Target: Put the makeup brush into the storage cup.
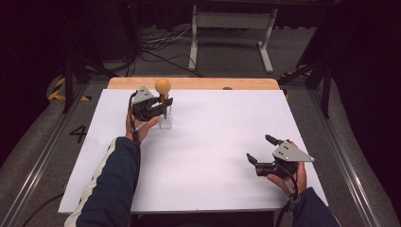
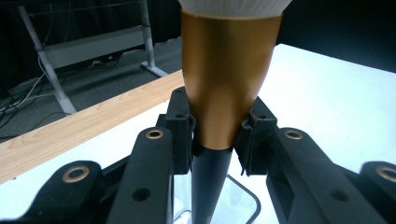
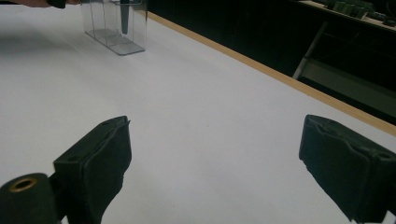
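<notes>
My left claw clamps the brush stem over the clear holder; my right claw rests open.

My left gripper [image 1: 162, 105] sits at the far left of the white table [image 1: 213, 142], its jaws closed on the dark stem of the makeup brush [image 1: 163, 90], whose round orange head stands just above them. The clear holder [image 1: 166, 121] stands directly beneath my jaws. My right gripper [image 1: 261, 150] is well apart, near the table's front right, jaws spread wide with only bare tabletop between them.
</notes>
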`<state>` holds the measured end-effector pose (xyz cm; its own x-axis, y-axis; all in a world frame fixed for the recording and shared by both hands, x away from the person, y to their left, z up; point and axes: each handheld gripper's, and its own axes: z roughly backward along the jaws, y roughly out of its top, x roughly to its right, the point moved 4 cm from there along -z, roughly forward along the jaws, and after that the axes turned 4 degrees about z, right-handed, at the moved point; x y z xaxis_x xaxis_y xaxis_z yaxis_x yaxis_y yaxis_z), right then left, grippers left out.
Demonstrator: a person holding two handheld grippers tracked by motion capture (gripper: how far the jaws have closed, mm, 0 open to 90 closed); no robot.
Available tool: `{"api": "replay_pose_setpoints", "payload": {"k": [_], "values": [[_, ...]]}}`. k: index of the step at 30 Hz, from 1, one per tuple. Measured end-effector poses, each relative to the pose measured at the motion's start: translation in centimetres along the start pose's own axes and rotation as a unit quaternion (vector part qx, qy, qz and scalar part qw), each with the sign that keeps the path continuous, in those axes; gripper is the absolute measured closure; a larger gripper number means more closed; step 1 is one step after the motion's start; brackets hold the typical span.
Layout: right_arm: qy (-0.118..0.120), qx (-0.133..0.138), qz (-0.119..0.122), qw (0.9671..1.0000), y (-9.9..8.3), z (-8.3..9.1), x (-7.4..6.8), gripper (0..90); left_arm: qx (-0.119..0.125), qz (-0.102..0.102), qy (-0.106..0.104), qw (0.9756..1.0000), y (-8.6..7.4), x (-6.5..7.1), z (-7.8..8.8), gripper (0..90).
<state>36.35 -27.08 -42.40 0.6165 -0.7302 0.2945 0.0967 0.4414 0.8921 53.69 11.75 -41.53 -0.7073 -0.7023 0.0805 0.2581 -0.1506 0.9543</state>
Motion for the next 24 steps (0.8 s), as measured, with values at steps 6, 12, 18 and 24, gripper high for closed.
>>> {"api": "replay_pose_setpoints", "payload": {"k": [6, 12, 18, 24], "values": [[-0.001, -0.002, 0.000, 1.0000, -0.03, 0.01, 0.04, 9.5, -0.003, 0.002, -0.001, 1.0000, -0.03, 0.07, -0.07, 69.8], [0.000, -0.003, 0.000, 1.0000, -0.06, -0.03, 0.01, 9.2, 0.009, 0.011, 0.013, 0.9998, 0.10, -0.19, 0.15, 47.1], [-0.009, 0.002, -0.005, 0.9999, -0.02, 0.10, 0.22, 9.2, 0.021, 0.015, 0.021, 0.9994, 0.32, -0.35, 0.68, 30.5], [-0.007, 0.000, -0.003, 1.0000, -0.03, 0.04, 0.13, 9.2, 0.021, 0.014, 0.030, 0.9992, 0.54, -0.29, 0.88, 19.5]]}}
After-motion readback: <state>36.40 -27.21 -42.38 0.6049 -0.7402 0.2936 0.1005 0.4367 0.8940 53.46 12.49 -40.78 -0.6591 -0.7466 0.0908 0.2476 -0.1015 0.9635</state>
